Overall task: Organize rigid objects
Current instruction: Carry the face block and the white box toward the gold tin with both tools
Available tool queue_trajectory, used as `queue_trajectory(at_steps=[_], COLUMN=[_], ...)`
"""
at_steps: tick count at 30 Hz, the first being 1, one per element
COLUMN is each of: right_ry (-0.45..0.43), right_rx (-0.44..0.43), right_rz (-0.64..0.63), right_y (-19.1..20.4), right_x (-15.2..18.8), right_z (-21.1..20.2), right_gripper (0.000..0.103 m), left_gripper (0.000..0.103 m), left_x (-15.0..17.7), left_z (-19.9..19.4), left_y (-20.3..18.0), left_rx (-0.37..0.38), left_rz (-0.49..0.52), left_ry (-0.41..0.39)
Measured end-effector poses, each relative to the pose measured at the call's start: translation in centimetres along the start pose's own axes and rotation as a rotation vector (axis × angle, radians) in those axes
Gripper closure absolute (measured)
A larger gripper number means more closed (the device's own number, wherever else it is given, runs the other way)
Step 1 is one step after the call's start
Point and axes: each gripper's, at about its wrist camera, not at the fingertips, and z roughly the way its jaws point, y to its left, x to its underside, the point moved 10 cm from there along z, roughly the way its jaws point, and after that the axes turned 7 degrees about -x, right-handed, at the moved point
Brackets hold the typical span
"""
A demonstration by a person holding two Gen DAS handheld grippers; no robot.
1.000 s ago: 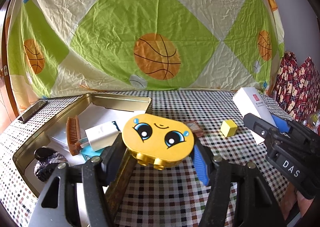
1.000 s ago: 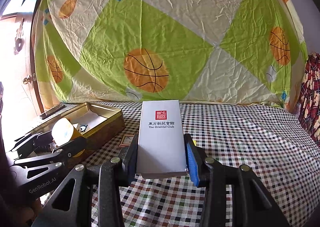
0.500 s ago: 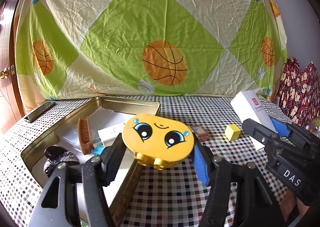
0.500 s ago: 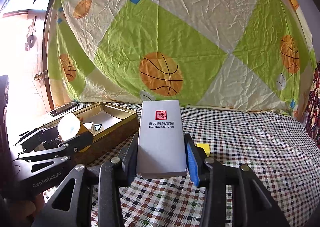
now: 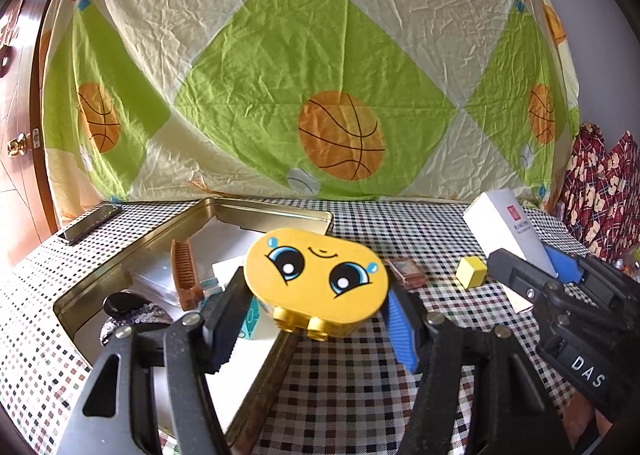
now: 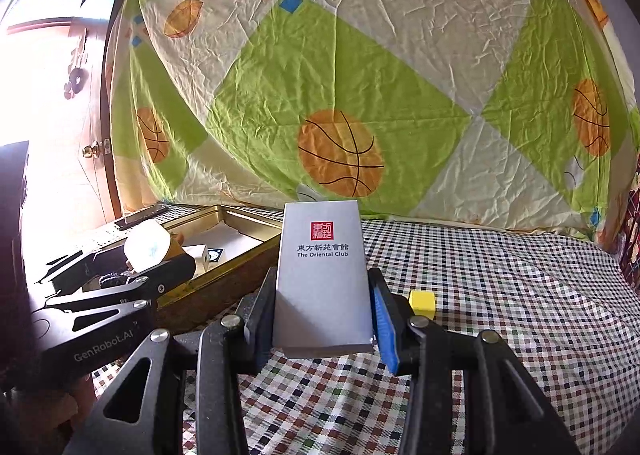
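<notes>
Left wrist, toy block (image 5: pixel 316 281) above tin rim (image 5: pixel 276 211)

Both claws are black metal with silver screws: the left claw (image 5: pixel 316 319) has one blue ribbed pad, the right claw (image 6: pixel 322 311) likewise; white lettering, perhaps "GenRobot.AI".

open checked cloth (image 6: pixel 500 335) at right, yellow cube (image 6: pixel 421 302) mid-table, crowded gold tin (image 5: pixel 276 215) blocking left
</notes>
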Motion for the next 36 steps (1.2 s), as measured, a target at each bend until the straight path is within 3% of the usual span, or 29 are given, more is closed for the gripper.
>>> queue_trajectory(at_steps=[28,36], right_ry=[-0.045,-0.036], right_rx=[0.005,-0.03], right_rz=[-0.006,0.025], right_y=[1.2,2.0], right_x=[-0.4,-0.4], right_z=[-0.8,-0.1], right_gripper=[0.058,0.058], left_gripper=[0.04,0.04], left_x=[-0.9,-1.2], left_z=[-2.2,-2.8], left_y=[1.6,2.4], left_rx=[-0.052,-0.063], left_rz=[-0.037,-0.035], left_ry=[-0.105,-0.132])
